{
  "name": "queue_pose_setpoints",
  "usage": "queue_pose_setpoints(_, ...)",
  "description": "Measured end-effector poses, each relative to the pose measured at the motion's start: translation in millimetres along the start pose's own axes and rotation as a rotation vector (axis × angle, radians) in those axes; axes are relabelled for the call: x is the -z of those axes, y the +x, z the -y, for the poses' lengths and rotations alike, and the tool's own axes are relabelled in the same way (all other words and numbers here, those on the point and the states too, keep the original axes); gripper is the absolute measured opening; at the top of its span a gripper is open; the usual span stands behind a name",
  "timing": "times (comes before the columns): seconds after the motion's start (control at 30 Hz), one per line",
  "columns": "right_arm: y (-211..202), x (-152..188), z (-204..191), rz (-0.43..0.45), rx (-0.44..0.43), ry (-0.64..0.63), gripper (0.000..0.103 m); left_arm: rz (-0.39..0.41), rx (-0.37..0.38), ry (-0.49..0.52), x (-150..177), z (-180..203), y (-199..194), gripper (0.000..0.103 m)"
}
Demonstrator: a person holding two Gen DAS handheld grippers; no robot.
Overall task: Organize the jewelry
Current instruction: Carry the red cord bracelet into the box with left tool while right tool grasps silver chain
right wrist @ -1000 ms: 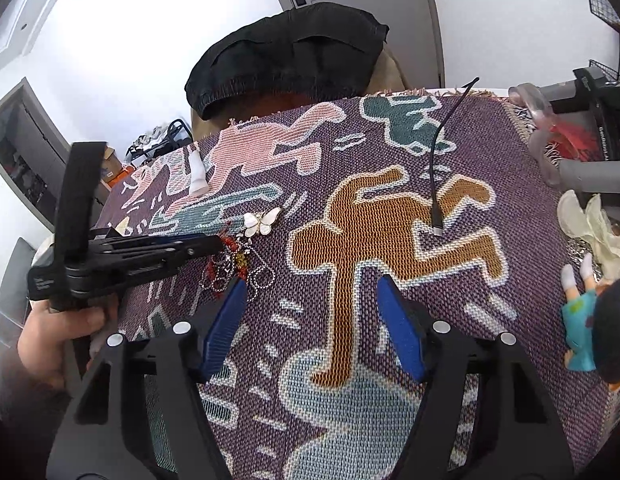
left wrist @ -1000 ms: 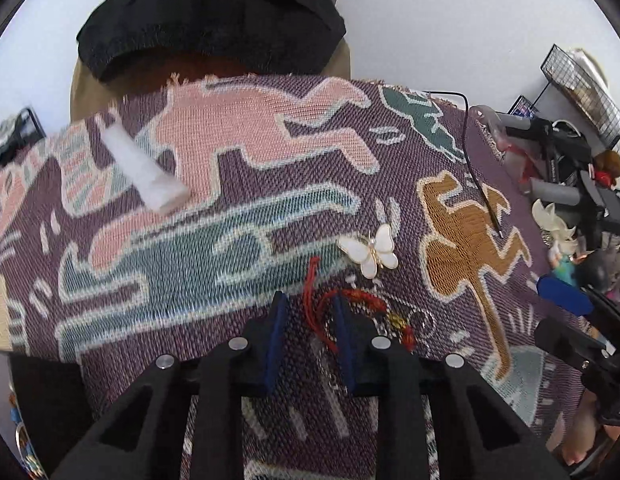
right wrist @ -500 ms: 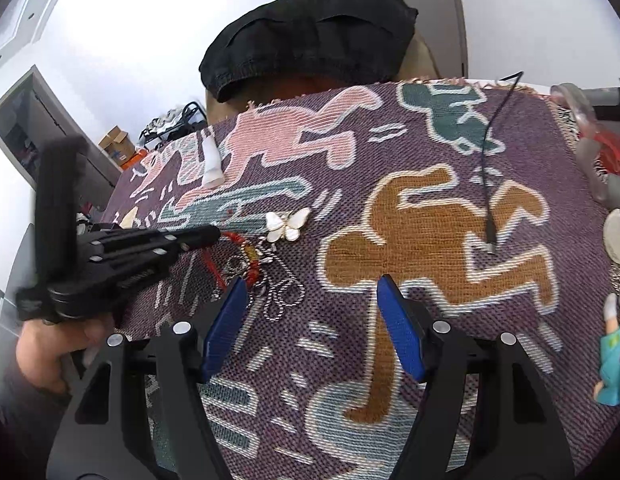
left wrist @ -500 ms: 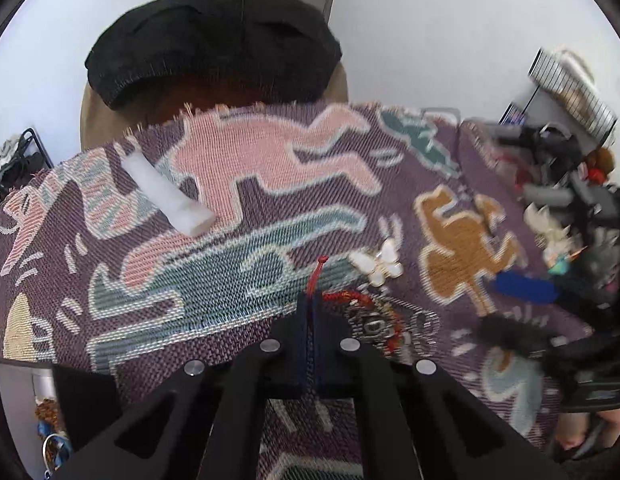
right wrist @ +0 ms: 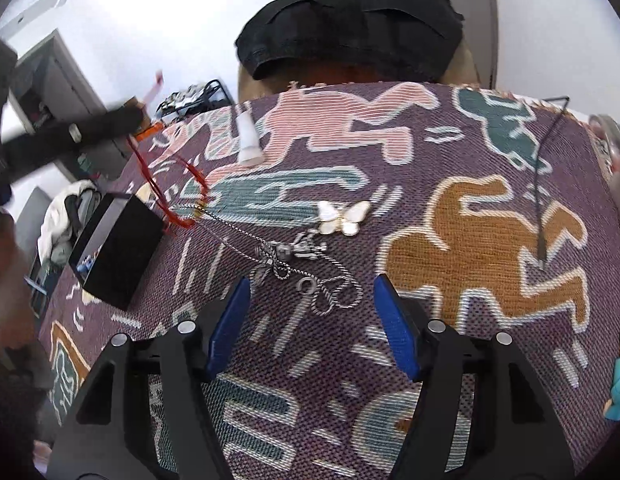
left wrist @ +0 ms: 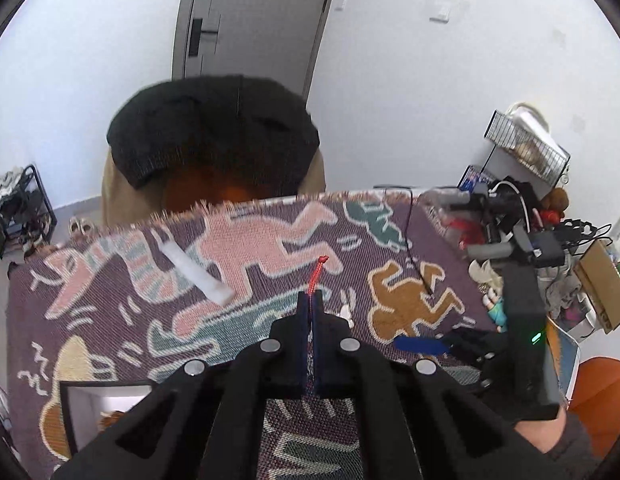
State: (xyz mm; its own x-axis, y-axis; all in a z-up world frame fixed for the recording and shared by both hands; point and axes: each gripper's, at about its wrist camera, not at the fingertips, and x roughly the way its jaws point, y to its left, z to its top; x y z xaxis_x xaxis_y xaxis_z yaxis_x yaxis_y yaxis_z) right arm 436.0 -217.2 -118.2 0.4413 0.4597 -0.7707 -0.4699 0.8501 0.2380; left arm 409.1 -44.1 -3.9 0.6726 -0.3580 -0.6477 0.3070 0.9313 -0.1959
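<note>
My left gripper is shut on a red cord bracelet, whose frayed end pokes out above the pads. In the right wrist view the left gripper is raised at the upper left. The red cord bracelet hangs from it in a loop, and a thin chain trails from it down to a tangle of silver chains on the patterned cloth. My right gripper hovers over that tangle. Its jaws are closing, and a chain loop lies between the tips untouched. A white butterfly brooch lies just beyond.
A black box stands at the cloth's left, below the raised cord. A white tube lies further back and a black cable to the right. Figurines and gear crowd the right edge. A chair draped in black stands behind.
The left gripper shut on the red cord and rose, lifting it off the cloth with a chain trailing. The right gripper slid left to over the silver tangle.
</note>
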Motion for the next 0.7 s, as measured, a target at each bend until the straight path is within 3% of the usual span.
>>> queue_pose_setpoints(0.27, 20.8, -4.4, -44.9, -0.031, 0.025, -0.179, 0.065, 0.065, -0.008, -0.009, -7.3, -13.5, -36.0, 0.0)
queue_pose_setpoints(0.43, 35.9, -10.7, -53.0, -0.052, 0.014, -0.215, 0.055, 0.086, -0.013, -0.026, -7.3, -29.0, -50.2, 0.0)
queue_pose_setpoints(0.7, 54.2, -19.2, -43.0, -0.092, 0.076, -0.141, 0.054, 0.098, -0.01, -0.047, -6.6, -47.6, -56.6, 0.0)
